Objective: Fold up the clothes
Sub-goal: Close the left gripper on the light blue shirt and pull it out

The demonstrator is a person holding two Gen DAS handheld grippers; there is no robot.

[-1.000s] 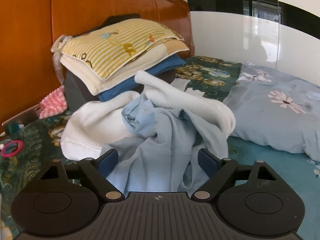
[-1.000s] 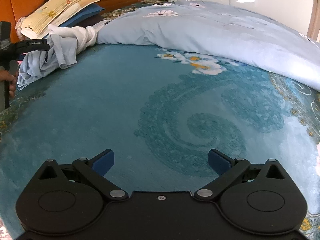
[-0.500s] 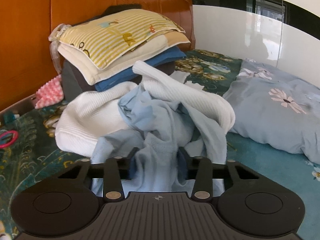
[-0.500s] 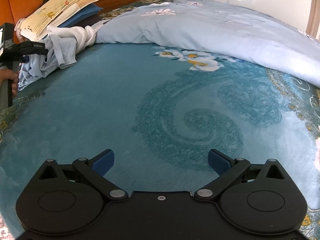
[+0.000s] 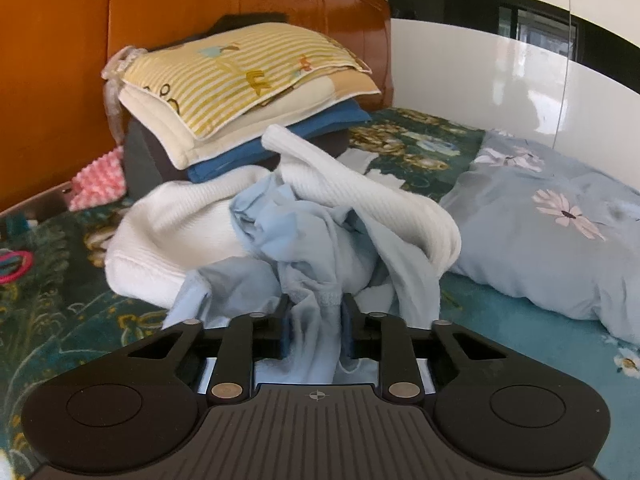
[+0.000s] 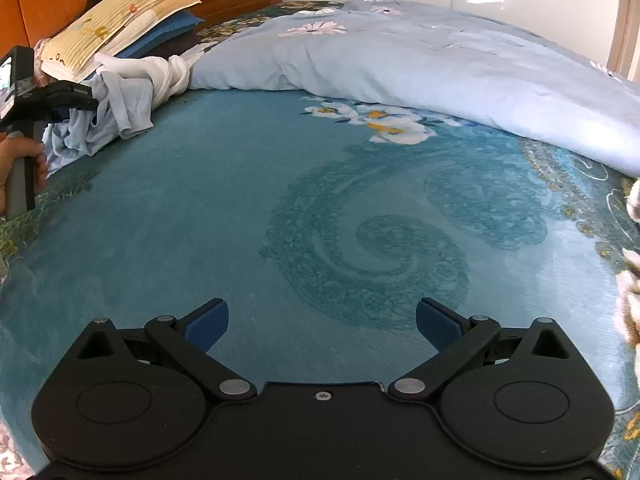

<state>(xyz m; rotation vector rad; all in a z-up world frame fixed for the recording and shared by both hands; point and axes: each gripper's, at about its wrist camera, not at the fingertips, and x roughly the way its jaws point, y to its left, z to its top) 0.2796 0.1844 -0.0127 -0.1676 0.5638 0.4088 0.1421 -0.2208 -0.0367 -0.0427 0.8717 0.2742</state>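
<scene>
Pinching a bunched fold of a pale blue garment [image 5: 320, 248], the left gripper [image 5: 316, 328] has just been closing its jaws, and the cloth now sits squeezed between the blue pads. The garment lies crumpled on a teal patterned bed [image 6: 200, 208], tangled with a white ribbed knit top [image 5: 188, 232] that wraps over it from 9 o'clock round to 2 o'clock. Behind this heap, at 11 o'clock in the left wrist view, a stack of folded items stands against the orange wooden headboard [image 5: 60, 80]: a yellow striped pillow [image 5: 240, 76] on top, a cream layer and a blue layer under it. A pink nubbly item [image 5: 100, 180] lies at 9 o'clock. A light blue floral duvet [image 5: 560, 232] is bunched at 3 o'clock. In the right wrist view, the right gripper [image 6: 322, 322] hovers above bare bedsheet, its jaws wide apart with nothing between them; the clothes heap and the person's left hand [image 6: 18, 168] on its handle appear at 10 o'clock.
</scene>
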